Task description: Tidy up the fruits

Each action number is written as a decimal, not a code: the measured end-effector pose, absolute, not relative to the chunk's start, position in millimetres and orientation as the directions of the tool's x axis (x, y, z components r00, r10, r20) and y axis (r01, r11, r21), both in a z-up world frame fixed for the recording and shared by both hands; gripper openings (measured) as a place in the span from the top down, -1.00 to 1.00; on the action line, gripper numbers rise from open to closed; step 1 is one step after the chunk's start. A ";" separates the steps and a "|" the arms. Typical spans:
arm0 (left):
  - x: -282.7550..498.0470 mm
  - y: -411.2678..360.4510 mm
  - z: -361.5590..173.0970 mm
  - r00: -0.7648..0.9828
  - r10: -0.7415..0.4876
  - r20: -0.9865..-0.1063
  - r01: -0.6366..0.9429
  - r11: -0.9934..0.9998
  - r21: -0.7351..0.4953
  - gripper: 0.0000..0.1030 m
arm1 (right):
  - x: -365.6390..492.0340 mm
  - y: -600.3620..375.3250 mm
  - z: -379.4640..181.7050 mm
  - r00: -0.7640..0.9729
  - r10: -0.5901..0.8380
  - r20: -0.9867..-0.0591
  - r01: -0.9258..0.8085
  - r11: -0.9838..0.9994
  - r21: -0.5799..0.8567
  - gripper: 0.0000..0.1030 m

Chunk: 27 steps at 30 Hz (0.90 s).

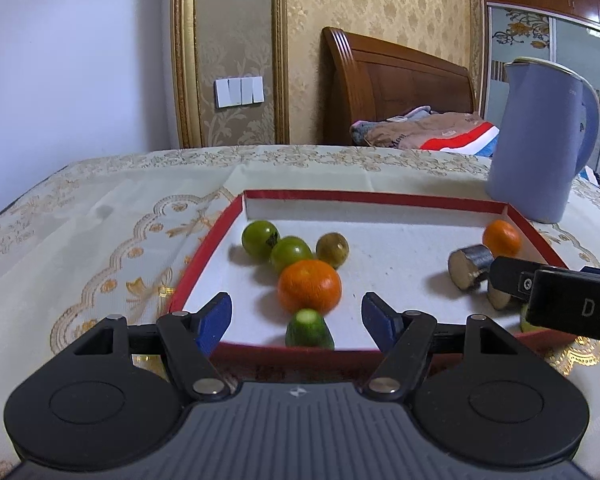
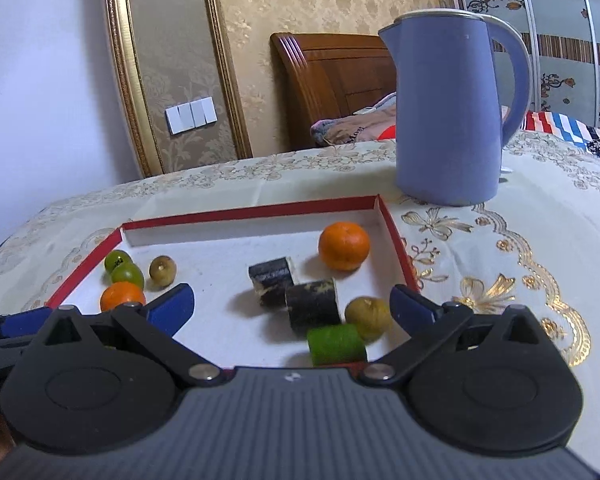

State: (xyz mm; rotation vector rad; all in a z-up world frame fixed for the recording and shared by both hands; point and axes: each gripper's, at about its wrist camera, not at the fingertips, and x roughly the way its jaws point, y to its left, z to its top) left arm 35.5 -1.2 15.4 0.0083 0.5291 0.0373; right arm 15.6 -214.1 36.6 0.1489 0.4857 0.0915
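Both hand-held grippers hover at the near edge of the red-rimmed tray [image 1: 204, 248], jaws spread wide and nothing between them. Just ahead of the left gripper [image 1: 296, 316], almost centred between its blue pads, a short green cucumber stub [image 1: 309, 330] lies against the tray's near wall. Right behind it sits a large orange [image 1: 309, 286], and beyond that a tight cluster of two green fruits [image 1: 260, 238] [image 1: 290, 254] and a brownish one [image 1: 332, 249].

Over by the right gripper [image 2: 292, 308] the mix is looser: a green cylinder piece [image 2: 336, 345] lies closest, between its fingers, with a yellow-brown fruit [image 2: 368, 318] touching it toward the right pad. Two dark cut cylinders [image 2: 272, 278] [image 2: 312, 304], which look like sugarcane, lie just beyond, and a second orange [image 2: 344, 246] rests farther off near the tray's far right corner. A blue kettle [image 2: 452, 112] stands outside the tray on the embroidered tablecloth [image 2: 500, 248].

All the fruit lies inside the tray, but like is not wholly with like: the oranges are well apart, and so are the brownish fruits and the green pieces. Whether this is a half-sorted tray or one being rearranged I could not say. My guess is that a pick is being lined up, since each gripper has a green piece framed in its jaws. Closing on one would call for a low approach over the tray wall, and a gentle squeeze, as these rounded pieces could roll off the pads.
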 end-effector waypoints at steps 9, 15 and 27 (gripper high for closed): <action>17.4 -0.4 13.1 0.870 0.036 -0.492 -0.028 0.999 0.022 -0.39 | -6.5 -223.8 28.3 0.880 0.113 -0.461 -0.033 0.983 0.179 -1.00; 2.5 -0.5 13.1 0.879 0.028 -0.476 -0.015 0.999 0.031 -0.39 | -28.2 -223.3 29.3 0.899 0.112 -0.422 -0.047 0.986 0.162 -1.00; -3.9 3.3 12.2 0.874 0.015 -0.486 -0.013 1.000 0.009 -0.40 | -32.7 -218.0 24.6 0.873 0.142 -0.466 -0.078 0.985 0.154 -1.00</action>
